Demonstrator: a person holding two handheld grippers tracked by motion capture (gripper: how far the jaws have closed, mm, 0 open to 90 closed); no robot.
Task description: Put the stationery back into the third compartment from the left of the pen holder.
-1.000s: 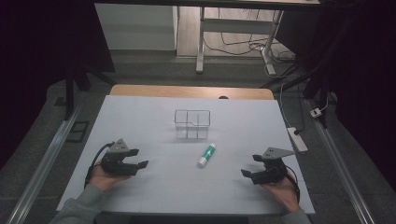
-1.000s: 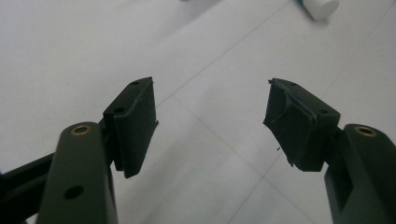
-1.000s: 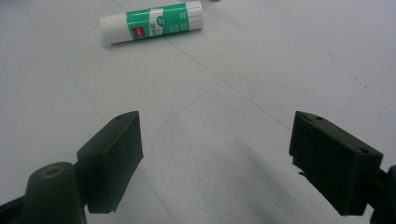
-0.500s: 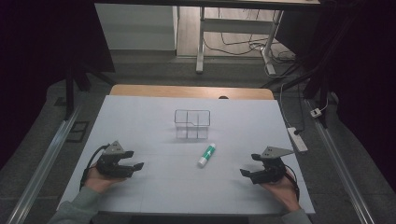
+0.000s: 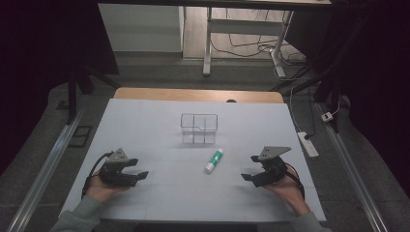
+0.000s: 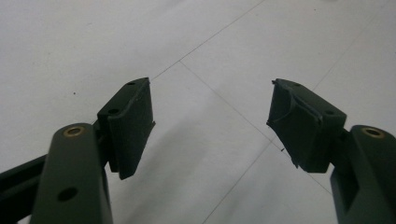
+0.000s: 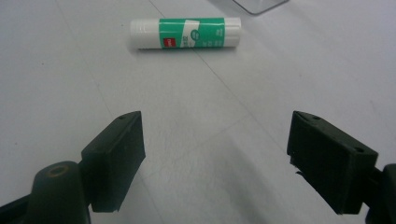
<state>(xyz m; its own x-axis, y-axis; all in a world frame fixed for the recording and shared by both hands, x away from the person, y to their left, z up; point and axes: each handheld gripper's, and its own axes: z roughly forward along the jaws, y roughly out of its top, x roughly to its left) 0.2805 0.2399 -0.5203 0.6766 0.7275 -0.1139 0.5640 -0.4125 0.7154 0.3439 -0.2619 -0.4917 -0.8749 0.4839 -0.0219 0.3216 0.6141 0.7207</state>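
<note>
Left gripper (image 5: 138,175) low over the white table (image 5: 159,193), jaws spread, nothing between them. Clear divided organizer (image 5: 198,128) sits mid-table. Green-and-white glue stick (image 5: 213,160) lies flat just in front of it, apart. Right gripper (image 5: 251,169) points at the stick, jaws spread wide, empty, well short of it.

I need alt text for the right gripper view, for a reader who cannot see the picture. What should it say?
A green and white glue stick lies on its side on a white table, ahead of the open right gripper, whose two black jaws stand wide apart with nothing between them. A corner of a clear container shows at the top edge.
</note>
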